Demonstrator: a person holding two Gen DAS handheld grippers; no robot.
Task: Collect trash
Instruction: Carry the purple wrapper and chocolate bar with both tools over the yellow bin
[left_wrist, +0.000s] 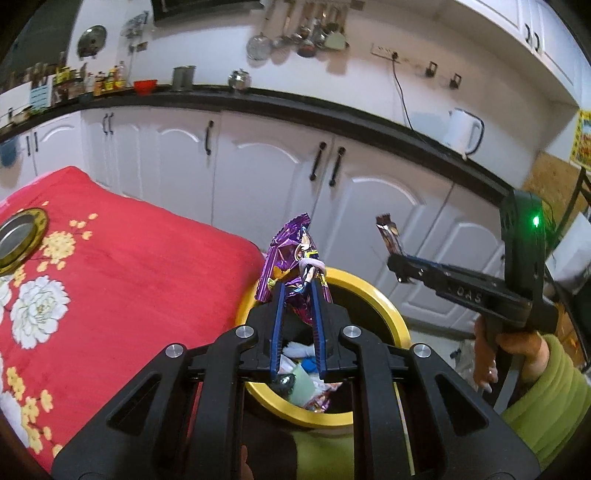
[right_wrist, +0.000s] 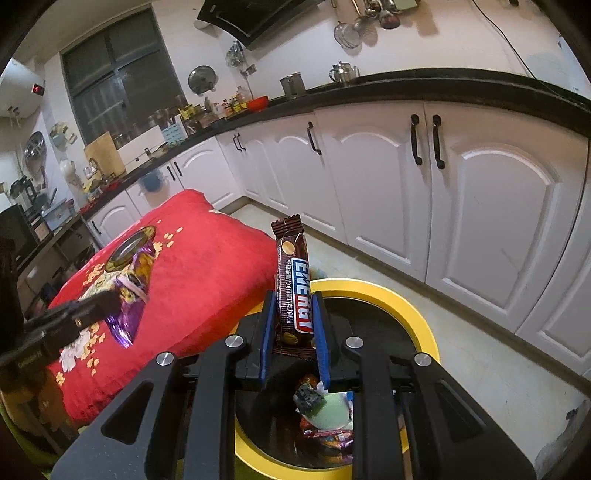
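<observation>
My left gripper (left_wrist: 297, 286) is shut on a crumpled purple foil wrapper (left_wrist: 291, 258) and holds it above the near-left rim of a yellow-rimmed trash bin (left_wrist: 391, 306). My right gripper (right_wrist: 293, 297) is shut on a brown energy bar wrapper (right_wrist: 292, 284), held upright over the same bin (right_wrist: 424, 325). The bin holds several pieces of trash (right_wrist: 325, 413). The right gripper also shows in the left wrist view (left_wrist: 397, 264) with the bar (left_wrist: 388, 232). The left gripper with the purple wrapper (right_wrist: 129, 291) shows in the right wrist view.
A red flowered cloth covers the table (left_wrist: 122, 273) left of the bin, with a round metal dish (left_wrist: 18, 236) on it. White kitchen cabinets (left_wrist: 258, 173) under a black counter stand behind. A white kettle (left_wrist: 461, 129) sits on the counter.
</observation>
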